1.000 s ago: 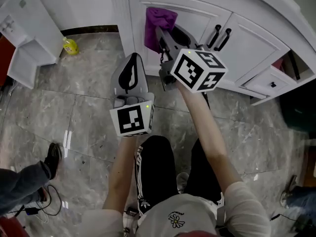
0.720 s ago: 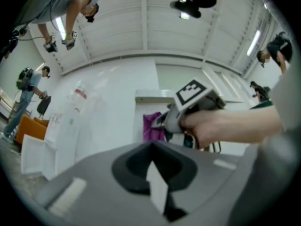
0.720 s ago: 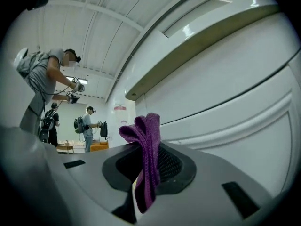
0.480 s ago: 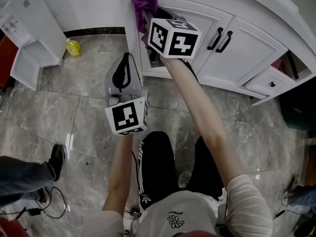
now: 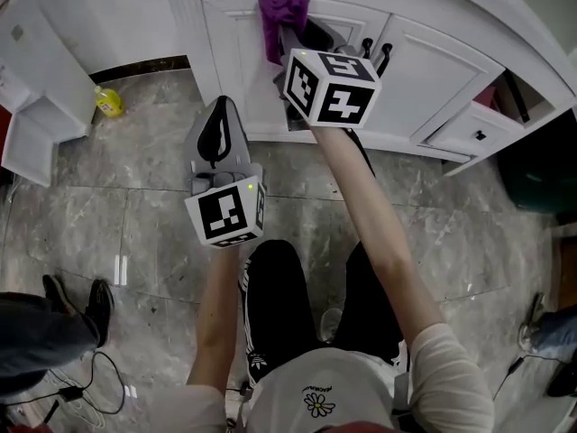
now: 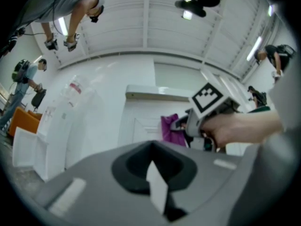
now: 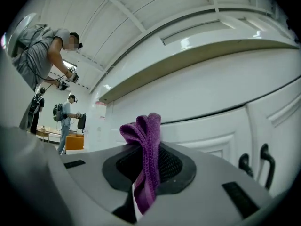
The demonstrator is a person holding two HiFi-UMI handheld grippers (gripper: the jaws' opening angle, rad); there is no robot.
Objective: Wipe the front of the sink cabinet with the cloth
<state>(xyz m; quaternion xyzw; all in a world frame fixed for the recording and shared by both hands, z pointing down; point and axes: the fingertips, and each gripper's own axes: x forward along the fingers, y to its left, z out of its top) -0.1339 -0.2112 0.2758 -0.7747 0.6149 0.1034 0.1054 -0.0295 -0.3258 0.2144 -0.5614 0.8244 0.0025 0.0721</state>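
Right gripper (image 5: 290, 45): jaws pinched tight on the purple cloth (image 5: 282, 12); one fold stands up out of the pinch and the rest bunches ahead of the tips, so that soft fabric, not hard plastic, meets the paintwork; the arm is stretched well forward to reach.

Cloth: at the upper part of the left door of the sink cabinet (image 5: 236, 57), near its top rail and seemingly against it; this looks like a pass along the top of the panel, with most of the front left to cover.

Left gripper (image 5: 221, 120): jaws together with nothing between them; it hangs low over the marble floor (image 5: 135, 206), back from the cabinet and apparently idle, clear of the wiping path.

Door handles (image 5: 374, 54): a dark pair, just right of the cloth; an obstacle to work round.

Yellow bottle (image 5: 108, 103): on the floor, well apart to the left.
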